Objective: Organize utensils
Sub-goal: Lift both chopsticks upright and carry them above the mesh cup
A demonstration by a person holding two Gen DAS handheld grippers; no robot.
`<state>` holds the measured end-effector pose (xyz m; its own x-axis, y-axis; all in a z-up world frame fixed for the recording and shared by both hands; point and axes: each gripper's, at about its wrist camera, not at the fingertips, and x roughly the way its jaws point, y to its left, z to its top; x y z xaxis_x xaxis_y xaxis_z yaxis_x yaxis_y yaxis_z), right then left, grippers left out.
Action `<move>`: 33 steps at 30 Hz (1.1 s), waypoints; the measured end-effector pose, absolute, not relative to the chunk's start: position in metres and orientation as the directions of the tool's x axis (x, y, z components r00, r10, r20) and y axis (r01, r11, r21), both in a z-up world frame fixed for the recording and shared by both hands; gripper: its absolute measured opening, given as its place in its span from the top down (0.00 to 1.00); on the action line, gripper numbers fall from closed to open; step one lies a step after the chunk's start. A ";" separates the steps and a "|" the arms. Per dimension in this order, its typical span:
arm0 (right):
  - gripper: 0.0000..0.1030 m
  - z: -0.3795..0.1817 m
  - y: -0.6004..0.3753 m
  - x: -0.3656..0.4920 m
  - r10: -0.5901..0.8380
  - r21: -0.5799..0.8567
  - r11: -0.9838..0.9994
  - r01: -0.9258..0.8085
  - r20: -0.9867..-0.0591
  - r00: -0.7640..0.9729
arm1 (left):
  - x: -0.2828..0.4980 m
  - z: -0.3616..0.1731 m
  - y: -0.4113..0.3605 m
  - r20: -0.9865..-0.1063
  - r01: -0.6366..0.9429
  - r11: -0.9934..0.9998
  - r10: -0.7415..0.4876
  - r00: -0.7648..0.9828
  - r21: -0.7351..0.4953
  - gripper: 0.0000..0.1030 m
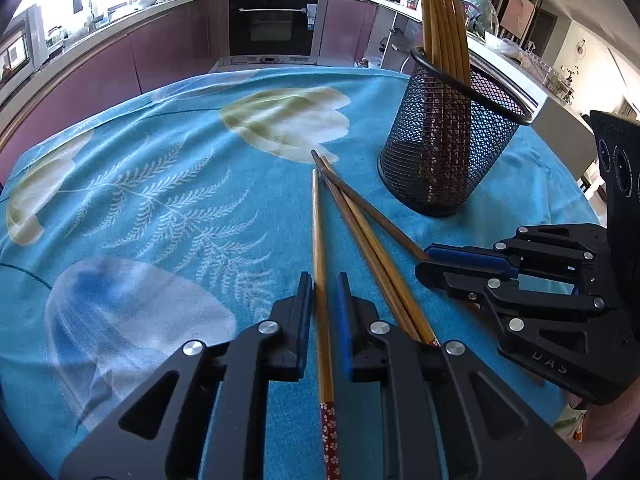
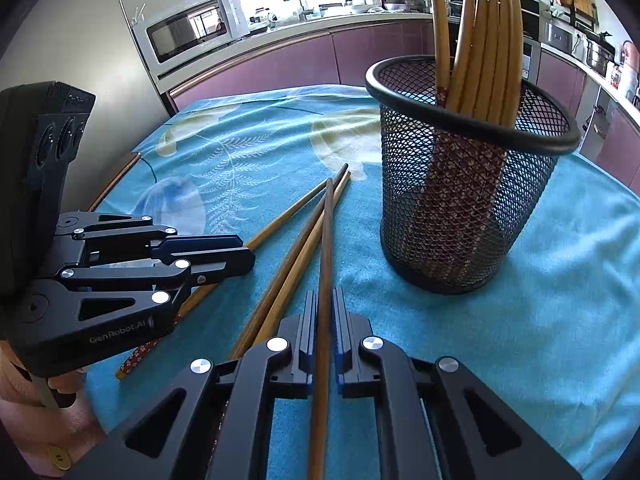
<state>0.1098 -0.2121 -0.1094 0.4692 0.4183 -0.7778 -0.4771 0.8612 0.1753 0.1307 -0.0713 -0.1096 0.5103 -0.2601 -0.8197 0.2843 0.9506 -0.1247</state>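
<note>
I am looking into a kitchen with mauve cabinet fronts, a built-in black oven (image 1: 274, 24) and a silver microwave (image 2: 188, 32) on the counter behind. In front of them the worktop is lying under a turquoise cloth with pale leaf and fern prints (image 1: 160, 200).

My left hand-held gripper (image 1: 324, 292) is straddling a light bamboo chopstick with a red flowered end (image 1: 322, 300). Its blue pads are sitting just beside the stick with a thin sliver of cloth showing on either side, so it is not pinching; the stick is lying flat on the cloth and running straight ahead of this hand-held gripper.

My right hand-held gripper (image 2: 325, 304) is pressed together on a dark brown wooden chopstick (image 2: 326, 248), which is pointing forward from between its pads, its far tip crossing over the tips of the others.

Between the two hand-held grippers a pair of mid-brown bamboo chopsticks (image 1: 372, 248) is lying side by side on the cloth, angled so the far ends are meeting near the dark stick's tip.

Ahead and to the right of both hand-held grippers a round black wire-mesh holder (image 2: 468, 208) is standing upright on the cloth, apart from the loose sticks. Inside it a bundle of light bamboo chopsticks (image 2: 484, 40) is standing with patterned red ends down, leaning against the rim.

A person's hand (image 2: 24, 396) is gripping the handle of the left one.
</note>
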 end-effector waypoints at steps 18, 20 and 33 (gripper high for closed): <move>0.94 -0.049 -0.252 0.080 0.541 0.251 0.822 -0.511 -0.621 0.567 | 0.101 -0.043 -0.045 -0.691 0.331 0.910 -0.407 0.597 -0.249 0.93; 0.94 -0.040 -0.260 0.078 0.551 0.260 0.821 -0.509 -0.594 0.586 | 0.096 -0.030 -0.042 -0.663 0.354 0.894 -0.443 0.604 -0.274 0.93; 0.94 0.004 -0.291 0.079 0.569 0.276 0.821 -0.500 -0.468 0.676 | 0.081 0.040 -0.034 -0.505 0.424 0.845 -0.535 0.677 -0.325 0.93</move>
